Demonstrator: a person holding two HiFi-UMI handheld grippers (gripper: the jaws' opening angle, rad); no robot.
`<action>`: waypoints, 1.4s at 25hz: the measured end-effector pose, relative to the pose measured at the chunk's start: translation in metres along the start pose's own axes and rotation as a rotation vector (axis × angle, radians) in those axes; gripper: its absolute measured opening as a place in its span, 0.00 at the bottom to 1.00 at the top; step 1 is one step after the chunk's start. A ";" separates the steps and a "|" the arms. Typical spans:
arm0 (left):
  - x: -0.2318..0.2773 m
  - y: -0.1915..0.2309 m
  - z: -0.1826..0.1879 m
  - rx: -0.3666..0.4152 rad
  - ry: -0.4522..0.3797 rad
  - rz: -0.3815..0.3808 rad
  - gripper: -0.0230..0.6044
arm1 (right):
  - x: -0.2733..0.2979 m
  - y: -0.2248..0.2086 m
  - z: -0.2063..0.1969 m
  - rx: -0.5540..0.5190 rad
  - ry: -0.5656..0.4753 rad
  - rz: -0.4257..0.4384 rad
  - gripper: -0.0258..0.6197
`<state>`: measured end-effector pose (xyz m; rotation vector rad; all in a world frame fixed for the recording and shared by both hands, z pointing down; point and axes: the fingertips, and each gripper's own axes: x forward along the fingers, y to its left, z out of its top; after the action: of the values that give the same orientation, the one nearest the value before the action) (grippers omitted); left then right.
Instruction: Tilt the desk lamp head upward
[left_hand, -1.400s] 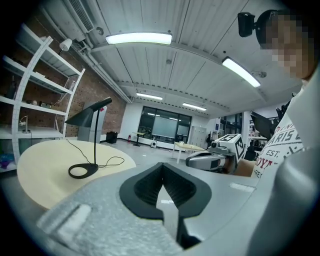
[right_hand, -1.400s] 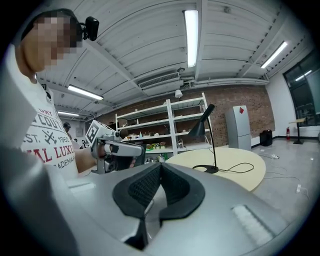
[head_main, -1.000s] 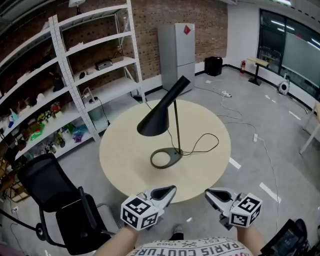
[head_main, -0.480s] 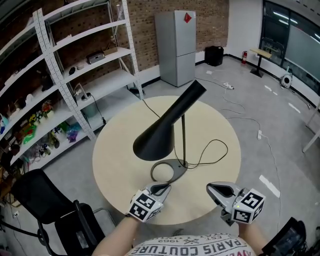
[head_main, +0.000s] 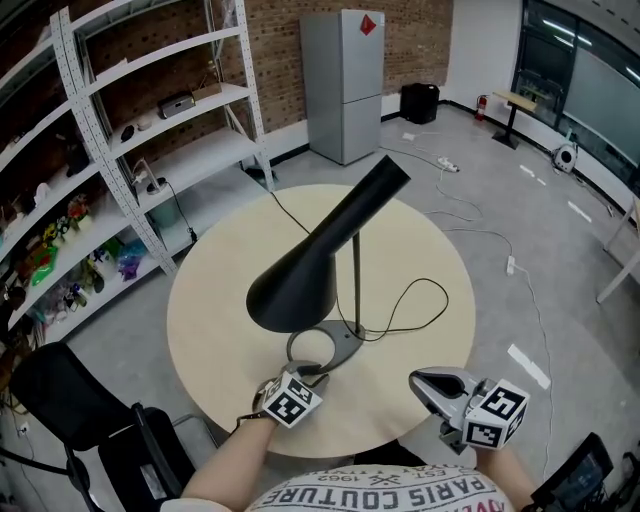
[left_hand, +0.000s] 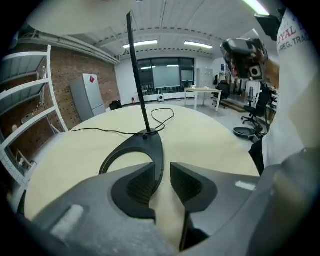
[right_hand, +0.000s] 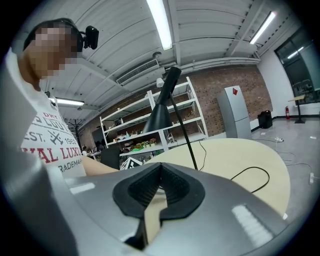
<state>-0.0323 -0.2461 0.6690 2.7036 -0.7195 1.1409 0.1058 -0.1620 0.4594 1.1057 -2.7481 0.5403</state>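
Observation:
A black desk lamp stands on the round table (head_main: 205, 300); its cone head (head_main: 300, 270) slopes down to the left from a thin stem (head_main: 357, 290) on a ring-shaped base (head_main: 312, 350). My left gripper (head_main: 311, 375) is low at the base's near edge. In the left gripper view the gripper (left_hand: 161, 181) is open by a narrow gap, and the base (left_hand: 134, 150) runs into that gap beside the left pad. My right gripper (head_main: 420, 380) hovers shut and empty over the table's near right edge. The right gripper view shows it (right_hand: 160, 176) below the lamp head (right_hand: 161, 112).
The lamp's black cable (head_main: 420, 300) loops across the table to the right and runs off the far edge. A black office chair (head_main: 70, 410) stands at the near left. White shelves (head_main: 120, 130) and a grey fridge (head_main: 340, 80) line the brick wall behind.
My left gripper has dropped and gone forward from the table's near edge to the lamp base. The right gripper shifted slightly. The head view has come closer to the table.

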 end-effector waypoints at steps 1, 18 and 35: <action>0.004 0.002 -0.003 0.005 0.017 0.001 0.20 | 0.001 -0.002 0.002 0.002 -0.002 0.006 0.04; 0.026 0.008 -0.027 -0.014 0.157 -0.113 0.17 | 0.027 -0.029 0.058 -0.288 0.047 0.071 0.04; 0.026 0.008 -0.028 -0.067 0.144 -0.110 0.17 | 0.043 -0.030 0.294 -0.642 -0.172 0.110 0.29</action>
<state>-0.0384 -0.2549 0.7063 2.5403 -0.5704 1.2453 0.0987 -0.3198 0.2063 0.8659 -2.7980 -0.4316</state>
